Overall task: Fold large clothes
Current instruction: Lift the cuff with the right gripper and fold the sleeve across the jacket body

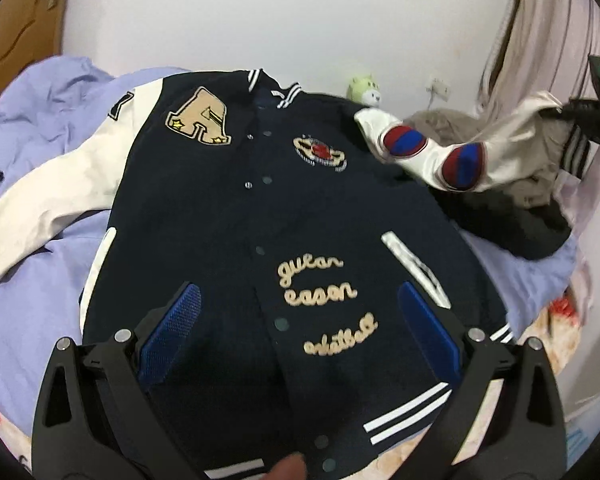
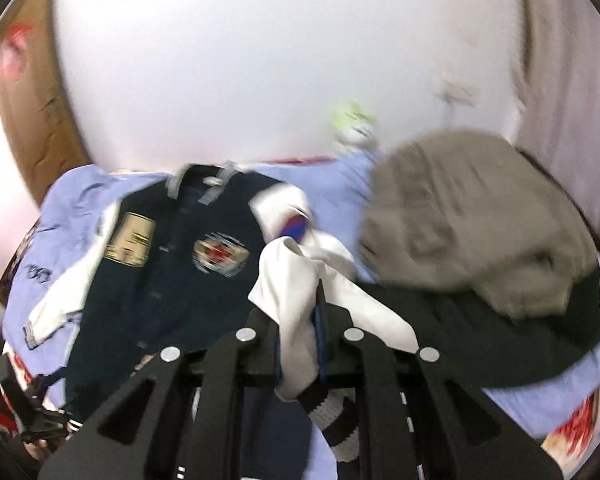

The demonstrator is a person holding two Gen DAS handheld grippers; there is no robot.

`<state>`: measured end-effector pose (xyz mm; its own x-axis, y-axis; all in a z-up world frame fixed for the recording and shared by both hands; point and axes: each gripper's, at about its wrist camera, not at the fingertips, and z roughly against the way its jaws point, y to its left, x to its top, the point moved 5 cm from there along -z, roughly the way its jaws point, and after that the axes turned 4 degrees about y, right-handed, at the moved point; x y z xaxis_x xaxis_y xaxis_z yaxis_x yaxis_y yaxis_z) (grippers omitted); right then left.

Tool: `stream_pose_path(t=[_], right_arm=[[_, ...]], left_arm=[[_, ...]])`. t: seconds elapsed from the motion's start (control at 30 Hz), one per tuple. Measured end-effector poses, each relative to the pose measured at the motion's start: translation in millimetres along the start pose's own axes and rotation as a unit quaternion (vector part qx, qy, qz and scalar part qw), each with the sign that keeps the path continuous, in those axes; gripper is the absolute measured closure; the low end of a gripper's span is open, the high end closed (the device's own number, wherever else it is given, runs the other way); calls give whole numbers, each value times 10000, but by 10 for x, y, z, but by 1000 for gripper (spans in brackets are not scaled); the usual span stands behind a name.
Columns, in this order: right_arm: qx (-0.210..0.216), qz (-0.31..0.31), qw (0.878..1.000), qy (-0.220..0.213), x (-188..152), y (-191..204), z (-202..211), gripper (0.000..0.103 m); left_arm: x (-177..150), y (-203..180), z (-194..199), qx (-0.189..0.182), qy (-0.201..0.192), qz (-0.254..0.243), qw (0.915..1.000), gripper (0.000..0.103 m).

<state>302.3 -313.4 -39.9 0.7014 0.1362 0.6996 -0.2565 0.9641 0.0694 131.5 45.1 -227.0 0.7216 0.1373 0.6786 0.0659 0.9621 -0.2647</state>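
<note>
A navy varsity jacket (image 1: 260,208) with white sleeves and patches lies face up on the bed; it also shows in the right wrist view (image 2: 172,264). My left gripper (image 1: 300,320) is open just above its lower front, blue pads (image 1: 172,328) spread wide. My right gripper (image 2: 300,316) is shut on the jacket's white right sleeve (image 2: 288,280) near the striped cuff and holds it lifted. In the left wrist view the right gripper (image 1: 560,114) is at the far right, with the sleeve (image 1: 452,152) stretched up from the shoulder. The left sleeve (image 1: 60,176) lies spread out to the left.
A lilac sheet (image 1: 32,120) covers the bed. A pile of tan and black clothes (image 2: 480,232) lies at the right. A small green plush toy (image 1: 364,90) sits by the white wall. A wooden door (image 1: 16,20) is at the left, a curtain (image 1: 540,20) at the right.
</note>
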Motion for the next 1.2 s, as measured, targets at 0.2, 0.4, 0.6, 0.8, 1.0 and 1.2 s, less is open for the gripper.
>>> stream_pose_path(t=[0.2, 0.4, 0.6, 0.8, 1.0, 1.2], right_arm=[[319, 706, 9970, 47, 513, 1044, -196, 90], [422, 1384, 9892, 244, 861, 2124, -667, 90], [550, 1998, 9772, 453, 868, 3121, -1262, 90], [715, 2566, 9604, 815, 634, 4072, -1909, 91], [789, 2801, 9480, 1287, 254, 4530, -2544, 90], [938, 2913, 9337, 1860, -237, 4706, -2982, 90]], left_arm=[[134, 222, 60, -13, -161, 222, 9996, 6], [98, 265, -75, -172, 13, 132, 9998, 6], [-40, 92, -415, 4, 273, -454, 9986, 6], [-89, 261, -879, 43, 733, -219, 9971, 6], [-199, 328, -1154, 114, 1011, -215, 9946, 6], [-260, 348, -1214, 162, 1118, -216, 9934, 6]])
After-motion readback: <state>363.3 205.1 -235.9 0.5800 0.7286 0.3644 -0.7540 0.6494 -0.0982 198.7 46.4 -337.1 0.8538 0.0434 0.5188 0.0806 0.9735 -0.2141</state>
